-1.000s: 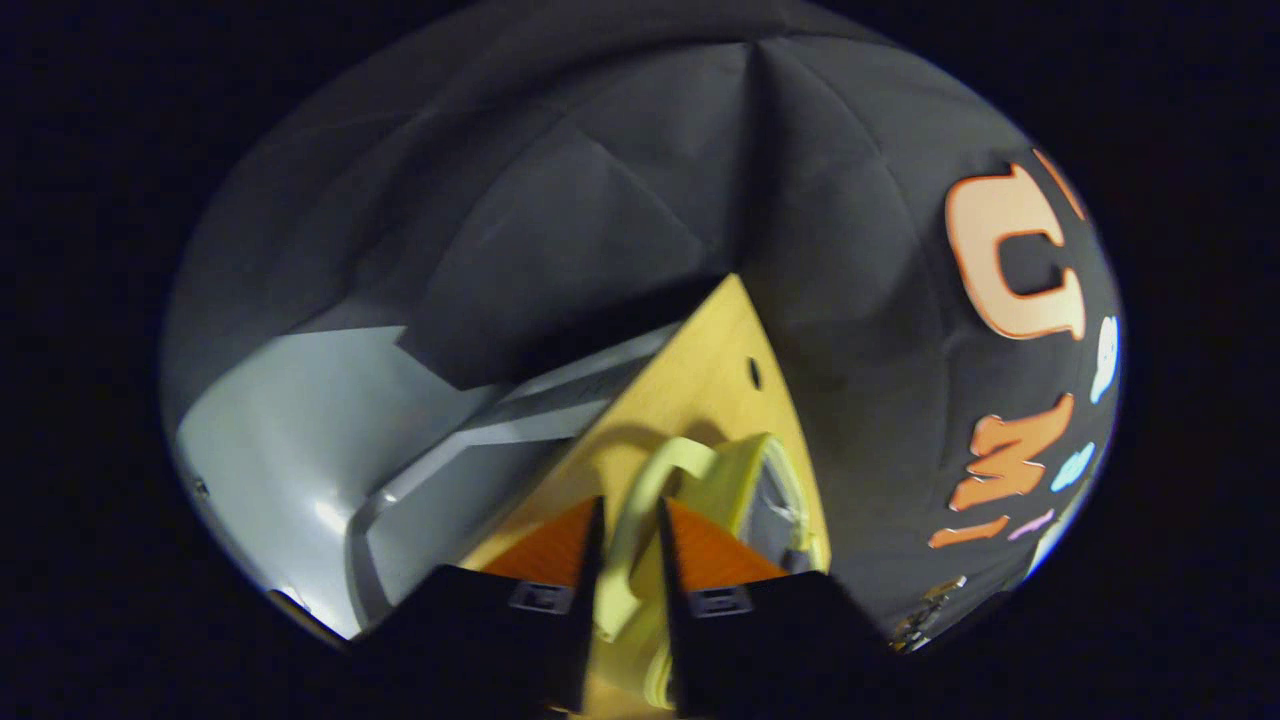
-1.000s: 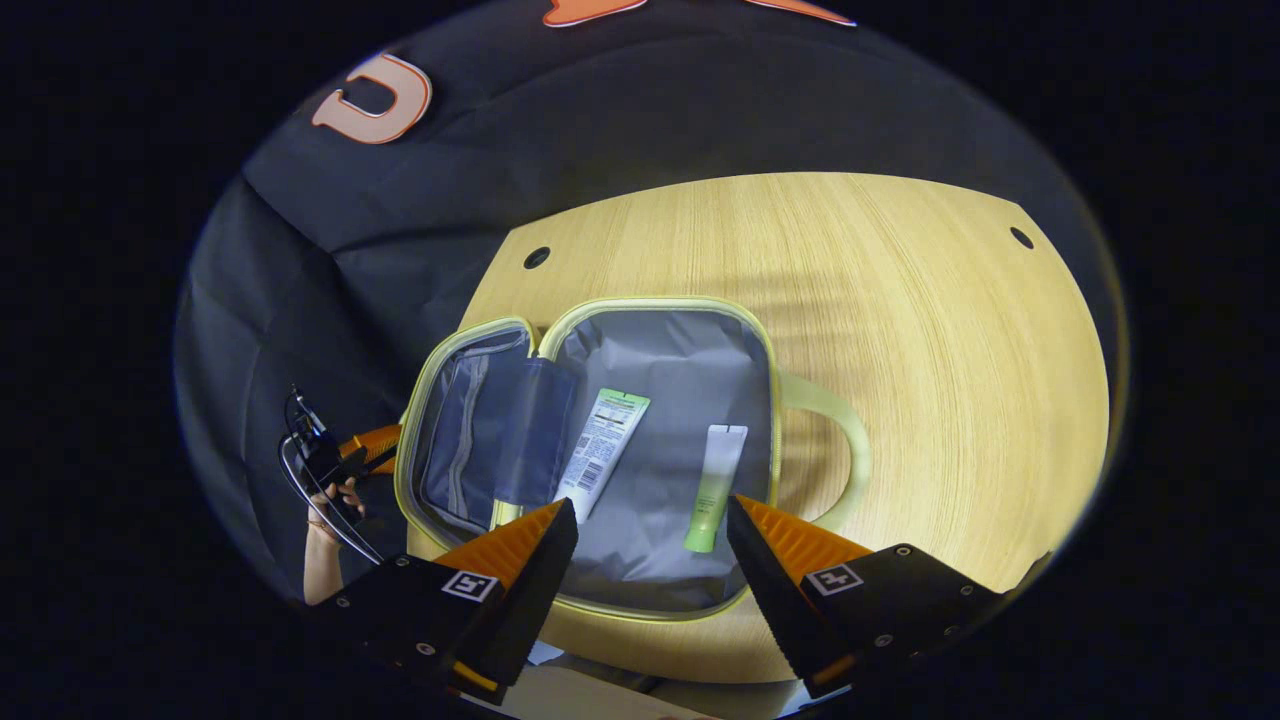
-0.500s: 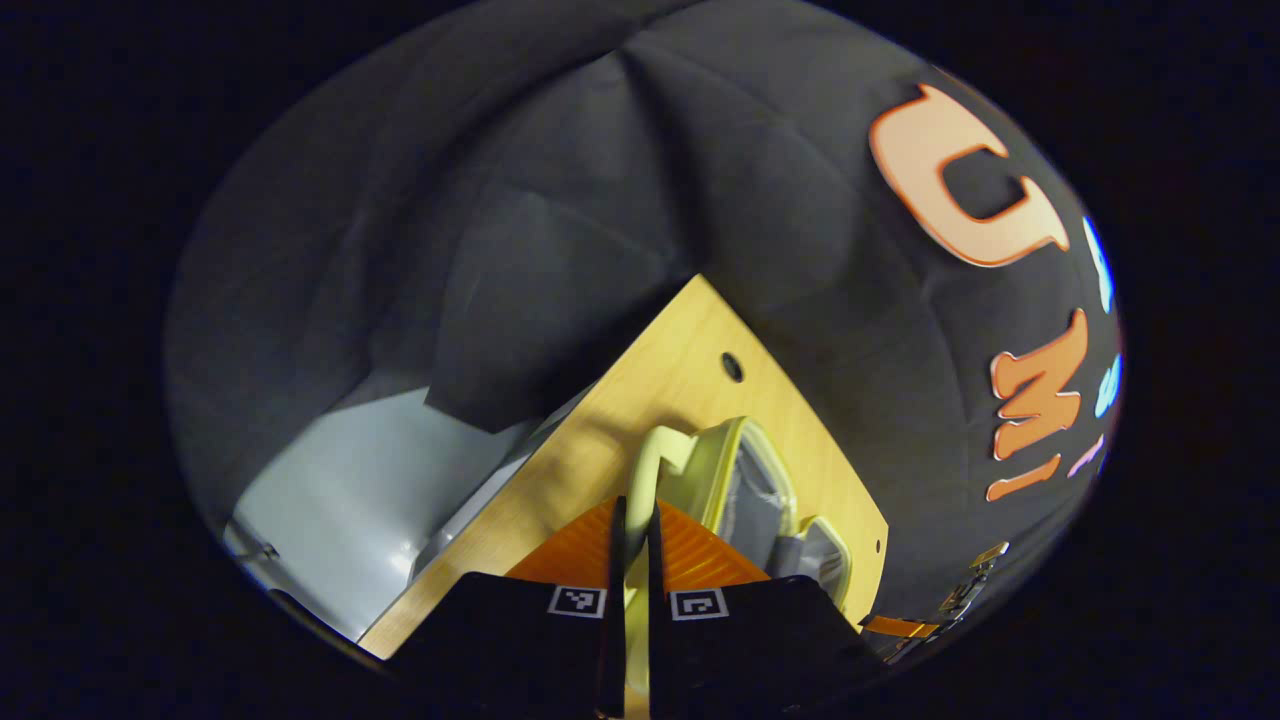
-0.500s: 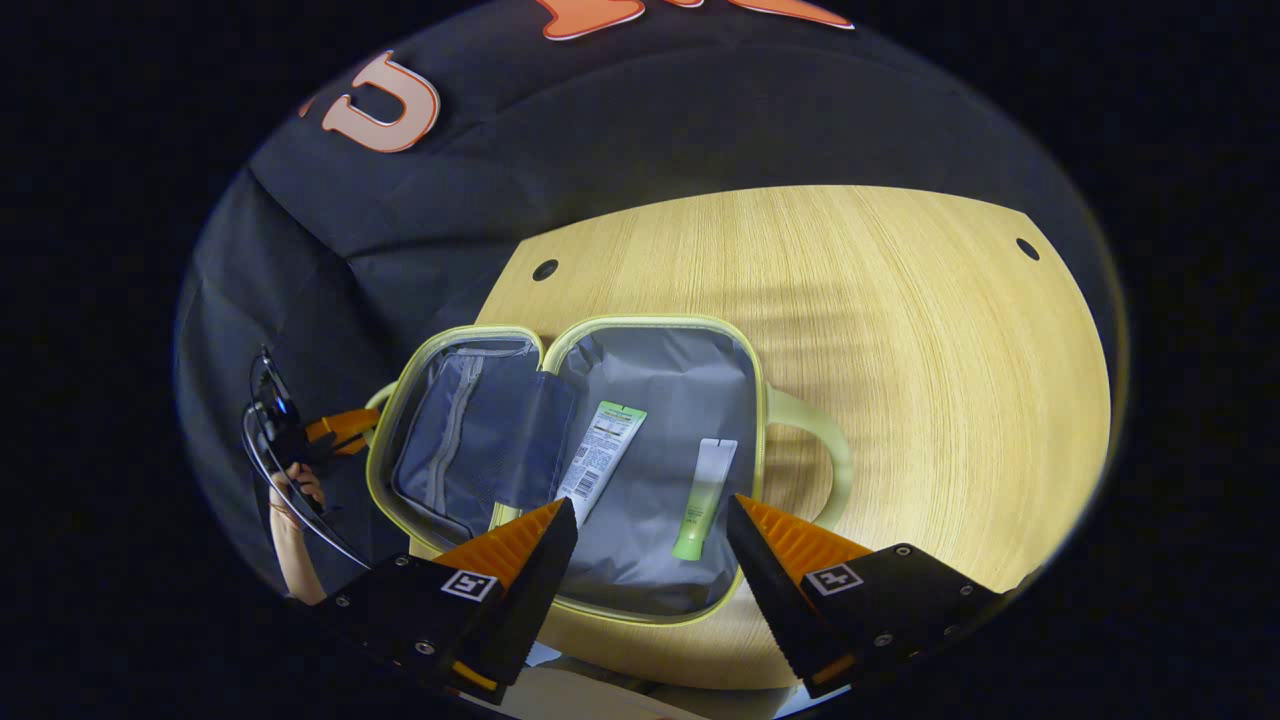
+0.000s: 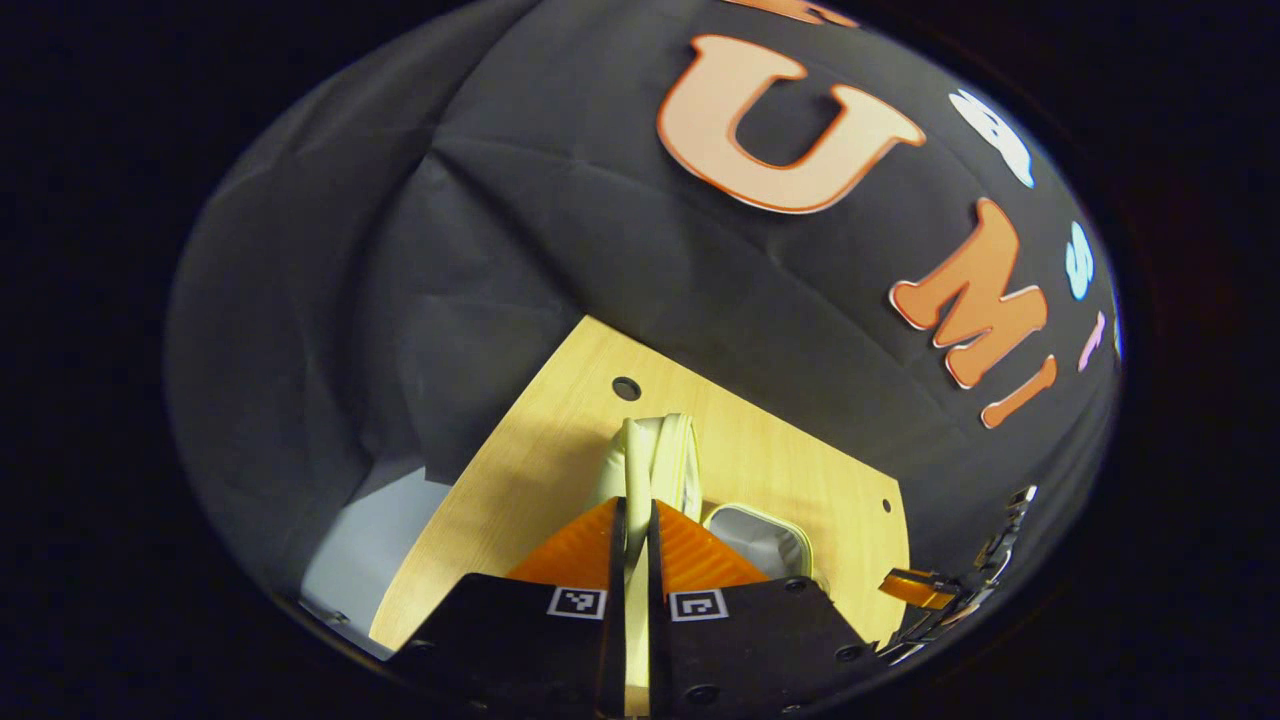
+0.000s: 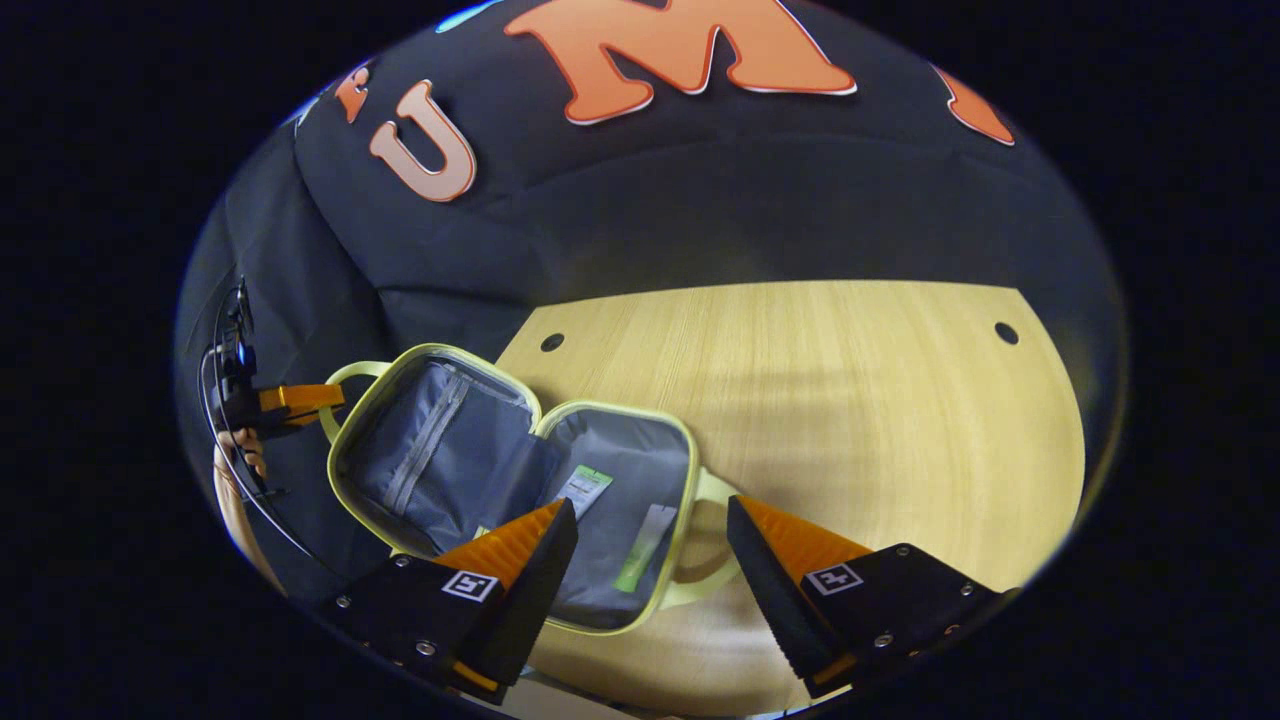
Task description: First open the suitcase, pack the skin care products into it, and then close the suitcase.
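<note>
Left gripper view: left tongs (image 5: 632, 520) pinch the suitcase handle (image 5: 637, 462); right tongs (image 6: 650, 520) spread

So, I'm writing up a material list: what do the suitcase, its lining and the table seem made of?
The suitcase looks like soft fabric with pale yellow-green piping: its lid flexes as the left gripper lifts it by the handle. The lining seems a thin grey matte synthetic cloth, wrinkled, with a zip pocket. The table looks like light wood or wood-grain laminate, smooth with fine grain lines.
</note>
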Motion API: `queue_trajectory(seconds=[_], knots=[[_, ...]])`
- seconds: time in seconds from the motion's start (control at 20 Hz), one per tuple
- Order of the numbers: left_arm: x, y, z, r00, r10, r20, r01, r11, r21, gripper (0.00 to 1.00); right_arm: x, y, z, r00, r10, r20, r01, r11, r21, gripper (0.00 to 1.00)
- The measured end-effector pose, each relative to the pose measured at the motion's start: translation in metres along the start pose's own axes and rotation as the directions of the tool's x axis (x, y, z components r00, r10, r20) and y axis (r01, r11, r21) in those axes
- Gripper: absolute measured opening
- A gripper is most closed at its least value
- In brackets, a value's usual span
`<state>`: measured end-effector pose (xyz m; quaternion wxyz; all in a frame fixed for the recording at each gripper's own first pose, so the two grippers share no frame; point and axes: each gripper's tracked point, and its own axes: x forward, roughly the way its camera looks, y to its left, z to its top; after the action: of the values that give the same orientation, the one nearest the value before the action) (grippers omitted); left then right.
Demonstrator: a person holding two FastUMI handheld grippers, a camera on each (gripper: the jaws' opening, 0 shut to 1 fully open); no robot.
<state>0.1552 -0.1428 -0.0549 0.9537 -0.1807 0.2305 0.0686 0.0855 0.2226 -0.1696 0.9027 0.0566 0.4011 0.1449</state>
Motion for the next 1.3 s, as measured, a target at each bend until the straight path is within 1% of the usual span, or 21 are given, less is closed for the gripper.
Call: queue_trajectory(seconds=[0.15,0.25,0.4,0.6,0.8,1.0,1.1,1.15,1.2,1.3], knots=[[-0.013,-0.050,-0.001,1.000,-0.005,0.010,0.005,0.998,0.064,0.09,-0.021,-0.015,0.008,0.999,0.024,0.048,-0.024,1.000,-0.008,0.96],[-0.017,-0.084,-0.010,1.000,-0.004,0.004,0.003,0.995,0.103,0.09,-0.035,-0.029,0.010,0.997,0.034,0.066,-0.033,0.999,-0.017,0.96],[-0.021,-0.129,-0.026,1.000,0.003,-0.003,-0.002,0.986,0.164,0.09,-0.054,-0.057,0.008,0.996,0.033,0.088,-0.031,0.999,-0.019,0.96],[-0.013,-0.191,-0.054,1.000,0.008,-0.028,-0.001,0.973,0.232,0.10,-0.081,-0.096,0.001,0.994,0.027,0.103,-0.028,1.000,0.011,0.96],[0.014,-0.255,-0.097,0.997,-0.009,-0.075,0.031,0.954,0.299,0.09,-0.104,-0.140,-0.011,0.994,-0.003,0.106,-0.002,0.999,0.043,0.96],[0.052,-0.307,-0.162,0.981,-0.063,-0.181,0.118,0.943,0.312,0.10,-0.123,-0.183,-0.027,0.993,-0.058,0.102,0.051,0.996,0.071,0.96],[0.074,-0.323,-0.195,0.969,-0.071,-0.238,0.146,0.938,0.313,0.10,-0.129,-0.200,-0.036,0.992,-0.087,0.092,0.079,0.993,0.088,0.96],[0.083,-0.328,-0.209,0.963,-0.067,-0.259,0.149,0.938,0.314,0.07,-0.131,-0.208,-0.040,0.991,-0.102,0.086,0.094,0.991,0.096,0.95],[0.091,-0.332,-0.222,0.957,-0.061,-0.282,0.154,0.935,0.321,0.10,-0.132,-0.214,-0.045,0.990,-0.114,0.079,0.106,0.989,0.103,0.96],[0.104,-0.332,-0.244,0.948,-0.043,-0.314,0.154,0.928,0.340,0.10,-0.137,-0.224,-0.052,0.989,-0.133,0.066,0.125,0.986,0.108,0.96]])
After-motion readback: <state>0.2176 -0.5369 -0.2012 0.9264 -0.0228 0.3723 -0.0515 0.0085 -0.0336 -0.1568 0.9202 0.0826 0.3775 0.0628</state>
